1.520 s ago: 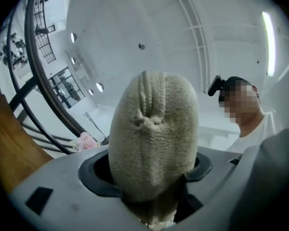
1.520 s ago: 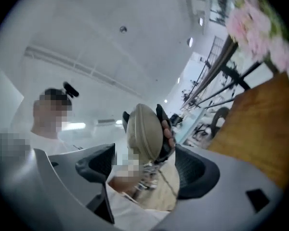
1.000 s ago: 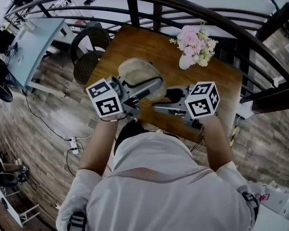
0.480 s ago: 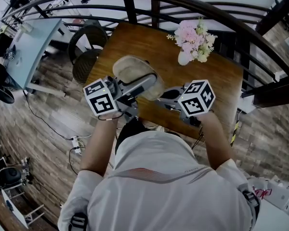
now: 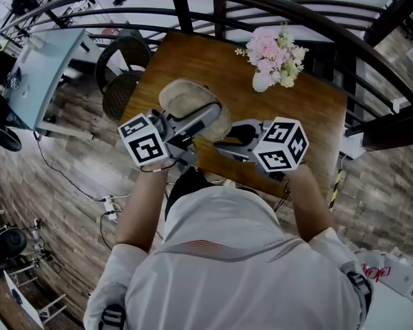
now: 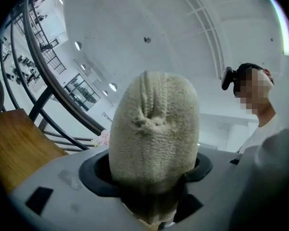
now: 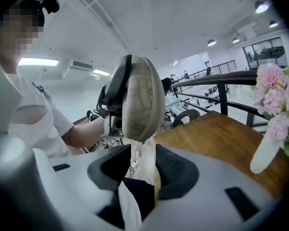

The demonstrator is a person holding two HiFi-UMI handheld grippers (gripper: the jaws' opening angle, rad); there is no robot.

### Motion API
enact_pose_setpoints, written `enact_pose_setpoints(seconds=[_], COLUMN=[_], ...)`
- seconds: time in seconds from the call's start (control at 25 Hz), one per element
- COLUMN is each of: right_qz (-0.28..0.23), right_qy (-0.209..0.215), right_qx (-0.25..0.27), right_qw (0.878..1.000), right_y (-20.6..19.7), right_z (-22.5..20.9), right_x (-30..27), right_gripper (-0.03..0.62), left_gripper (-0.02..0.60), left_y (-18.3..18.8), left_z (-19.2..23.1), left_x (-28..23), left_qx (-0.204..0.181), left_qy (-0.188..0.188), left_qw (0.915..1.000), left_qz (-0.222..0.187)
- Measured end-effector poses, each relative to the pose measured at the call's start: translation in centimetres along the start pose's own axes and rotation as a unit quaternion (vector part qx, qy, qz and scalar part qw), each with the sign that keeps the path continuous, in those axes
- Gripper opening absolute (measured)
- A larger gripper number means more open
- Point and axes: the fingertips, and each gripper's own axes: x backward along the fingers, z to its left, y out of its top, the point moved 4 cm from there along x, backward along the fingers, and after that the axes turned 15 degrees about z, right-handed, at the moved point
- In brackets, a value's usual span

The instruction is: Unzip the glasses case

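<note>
Little changed from a second earlier: case point(image 5: 189, 105) at the same spot in the air above the table point(image 5: 289, 108), both grippers nearly unmoved. Left gripper point(image 5: 213, 120) clamped on one end of the case, pads pressed into its knit sides, the rest jutting past the jaws. Right gripper point(image 7: 143, 170) partly apart and opening, pads on nothing, the case's other end just beyond the jaw tips.

Glasses case point(image 6: 154, 138) base buried between left gripper point(image 6: 150, 170) jaws, table point(image 5: 193, 67) near edge hidden behind person point(image 5: 227, 267)
</note>
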Motion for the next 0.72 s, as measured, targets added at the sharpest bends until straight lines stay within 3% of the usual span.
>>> enact_pose_setpoints(seconds=[0.16, 0.36, 0.52, 0.72], right_qz=[0.015, 0.025, 0.021, 0.035], right_qy=[-0.055, -0.133, -0.181, -0.244], right_qx=[0.028, 0.060, 0.067, 0.084], right_qw=[0.998, 0.989, 0.981, 0.965], right_y=[0.5, 0.5, -0.3, -0.5], right_z=[-0.3, -0.9, -1.5, -2.1], right_x=[-0.1, -0.1, 0.1, 0.2], right_gripper=[0.141, 0.052, 0.051, 0.051], left_gripper=[0.324, 0.313, 0.295, 0.288], left_y=[-0.4, -0.3, -1.0, -1.9], left_z=[0.2, 0.4, 0.0, 0.3], left_x=[-0.2, 0.5, 0.4, 0.4], left_qx=[-0.008, -0.020, -0.036, -0.045], left_qy=[0.013, 0.063, 0.096, 0.108], left_qw=[0.9998, 0.9978, 0.9946, 0.9921], left_qz=[0.010, -0.003, 0.016, 0.047])
